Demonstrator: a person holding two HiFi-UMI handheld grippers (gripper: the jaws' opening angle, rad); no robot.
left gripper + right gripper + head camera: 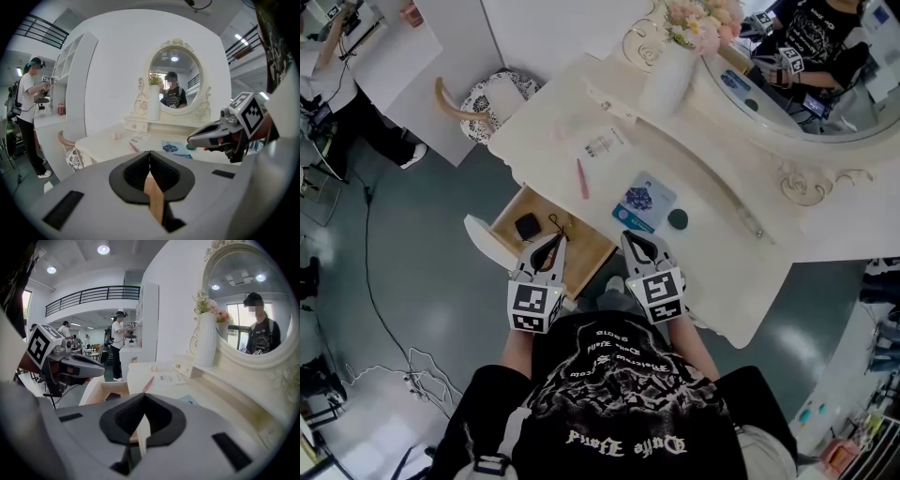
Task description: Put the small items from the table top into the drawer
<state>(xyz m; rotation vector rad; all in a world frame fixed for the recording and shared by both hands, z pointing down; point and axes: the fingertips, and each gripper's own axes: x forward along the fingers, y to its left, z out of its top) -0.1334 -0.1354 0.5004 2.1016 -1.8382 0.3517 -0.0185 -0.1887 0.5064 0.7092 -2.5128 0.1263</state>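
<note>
Cream-white dressing table [722, 248] fills my feed, with an oval mirror [811, 80] along its back edge and a white vase [667, 80] of pink flowers [703, 19] by the mirror's left side. On to the small items. A thin pink stick [582, 178] lies near the table's front edge, just above the open wooden drawer [586, 246]. Beyond it, further in, there's a white printed card [602, 143]. A blue flat packet [645, 202] sits toward the middle of the top, and a dark green round disc [678, 219] is just beside the packet's right corner.

The drawer is pulled out from the table's front, and I can see two things in it. A small black square item [527, 226] sits near its left side, and a thin black looped cord [558, 225] lies right next to that.

Now my tongs. The left gripper [555, 242] hangs over the drawer's near right part with its jaws pressed together, and nothing is between them. The right gripper [633, 240] is at the table's front edge, just right of the drawer and close to the blue packet. Its jaws are also squeezed together and empty. The two sit side by side, a little apart.
</note>
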